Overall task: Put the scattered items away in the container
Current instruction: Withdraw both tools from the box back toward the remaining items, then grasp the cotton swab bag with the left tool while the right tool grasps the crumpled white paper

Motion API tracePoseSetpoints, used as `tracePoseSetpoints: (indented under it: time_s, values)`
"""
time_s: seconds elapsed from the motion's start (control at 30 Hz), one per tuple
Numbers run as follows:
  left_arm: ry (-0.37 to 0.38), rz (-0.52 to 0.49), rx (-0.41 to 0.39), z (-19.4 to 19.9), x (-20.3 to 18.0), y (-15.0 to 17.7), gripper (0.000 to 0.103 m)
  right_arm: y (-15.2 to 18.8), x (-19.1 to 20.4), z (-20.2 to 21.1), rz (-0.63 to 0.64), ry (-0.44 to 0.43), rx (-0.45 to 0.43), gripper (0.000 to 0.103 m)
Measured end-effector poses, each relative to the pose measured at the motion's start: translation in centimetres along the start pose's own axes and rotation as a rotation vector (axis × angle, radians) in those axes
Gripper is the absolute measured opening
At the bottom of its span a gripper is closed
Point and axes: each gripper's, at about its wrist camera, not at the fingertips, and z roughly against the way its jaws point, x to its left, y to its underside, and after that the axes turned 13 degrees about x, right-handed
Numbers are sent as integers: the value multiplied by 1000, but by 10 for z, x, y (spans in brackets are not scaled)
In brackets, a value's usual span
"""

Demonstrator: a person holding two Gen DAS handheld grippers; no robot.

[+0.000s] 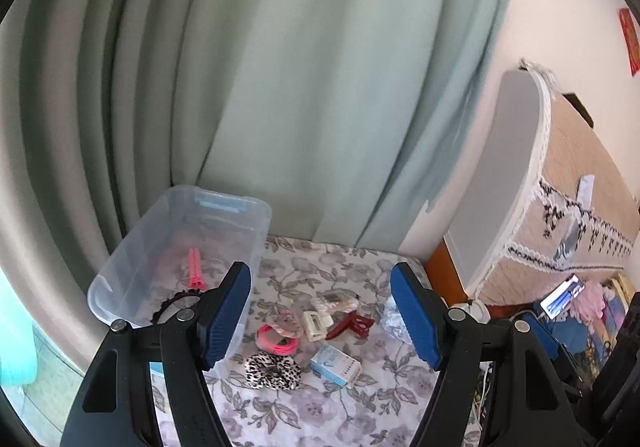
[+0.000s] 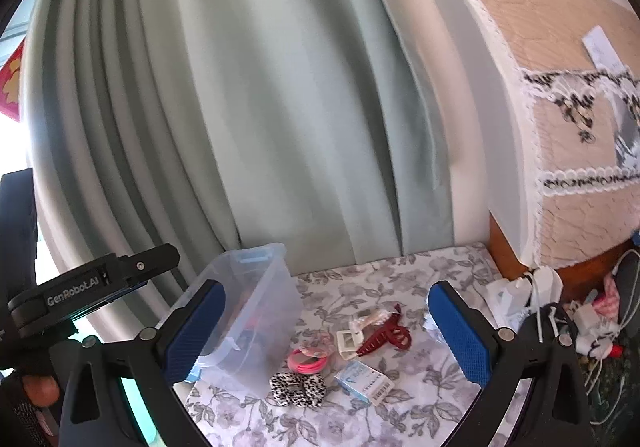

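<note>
Down at the bottom of both wrist views, my jaws are spread wide with nothing between them: left gripper (image 1: 320, 321) and right gripper (image 2: 332, 335) both hover above the pile, not touching anything.

Right under them, lower centre of frame, the scattered items sit bunched on the floral-covered counter (image 1: 352, 419). My count: one leopard scrunchie (image 1: 273, 366), one neon pink hair tie (image 1: 276, 341) with a paler fabric scrunchie (image 1: 289, 324) touching it, one cream clip (image 1: 315, 323), one dark red claw clip (image 1: 352, 325), one small blue-and-white box (image 1: 335, 364), one little clear packet (image 1: 338, 301) just behind the clips, and something crinkly and clear (image 1: 394, 323) beside my right-hand pad, too hidden to name.

Handling guess: everything looks light. The scrunchies are soft and will squash, so I'd pinch straight across the fat part of the ring. The claw clip is stiff and knobbly and probably slips if I grab the teeth, so I'd take it across the spine. The box is cardboard, easy on its two flat long sides, just not too hard or it dents. The thin pink tie looks the fiddliest since it lies flat.

Further out, at lower left of frame, the clear plastic container (image 1: 256, 213) stands just beside the pile, open top. It holds one pink stick-like thing (image 1: 195, 265) and one dark toothed band (image 1: 176, 301); I can't tell what else.
</note>
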Motion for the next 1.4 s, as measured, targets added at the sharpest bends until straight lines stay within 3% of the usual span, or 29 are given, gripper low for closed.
tracePoseSetpoints:
  time_s: [0.4,0.6,0.8,1.0,1.4]
  values:
    - [5,-15,88,-35,-13,10,74,6,-38,-15,-94,50,46,103]
    - [0,-38,134,-58,-17,17,74,17,-50,-36,-123,-10,106,103]
    - [-6,-61,190,-87,-21,24,74,27,-59,-65,-117,14,212,103]
    - [-16,-89,247,-118,-22,32,73,36,-77,-90,-176,-22,319,103]
    - [-28,-140,365,-188,-27,41,73,40,-103,-133,-217,20,385,99]
